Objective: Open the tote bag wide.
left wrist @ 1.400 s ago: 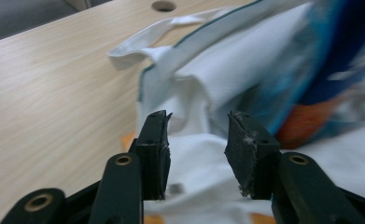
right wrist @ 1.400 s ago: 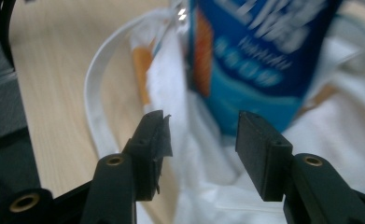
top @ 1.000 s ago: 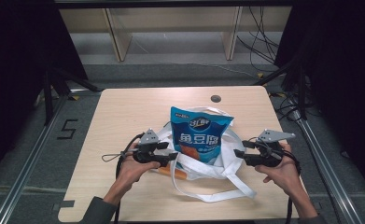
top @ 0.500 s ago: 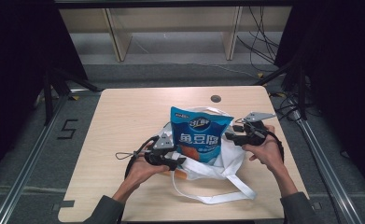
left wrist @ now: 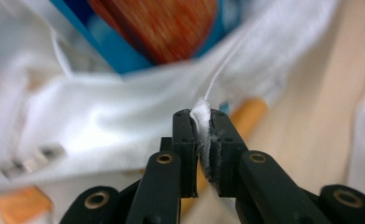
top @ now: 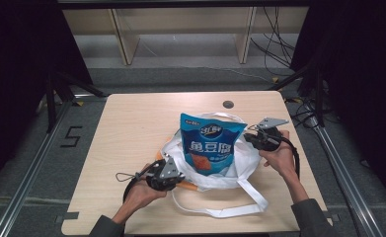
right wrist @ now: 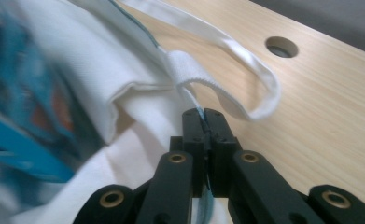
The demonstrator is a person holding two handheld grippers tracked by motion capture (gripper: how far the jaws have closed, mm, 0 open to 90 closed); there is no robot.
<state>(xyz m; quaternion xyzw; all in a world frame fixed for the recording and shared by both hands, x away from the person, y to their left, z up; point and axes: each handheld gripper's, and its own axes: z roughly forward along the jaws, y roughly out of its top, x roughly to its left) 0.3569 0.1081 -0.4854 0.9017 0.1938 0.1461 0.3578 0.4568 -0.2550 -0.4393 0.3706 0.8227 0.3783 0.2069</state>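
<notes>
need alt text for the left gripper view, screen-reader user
The left hand-held gripper is shut on a bunched fold of a white cloth bag, pinched between its two black jaws. Behind it, blurred, a blue snack packet sits in the bag, with something orange and the wooden table to the right.

Wooden table (top: 131,123), perhaps shelving (top: 180,19) behind

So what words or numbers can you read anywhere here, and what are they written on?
"鱼豆腐" in big white characters on the blue snack bag that stands in the white tote bag.
A white logo above those characters on the snack bag: too small to read.
"5" in black on the floor left of the table.
Both gripper views: the snack bag's print is too blurred to read.
</notes>
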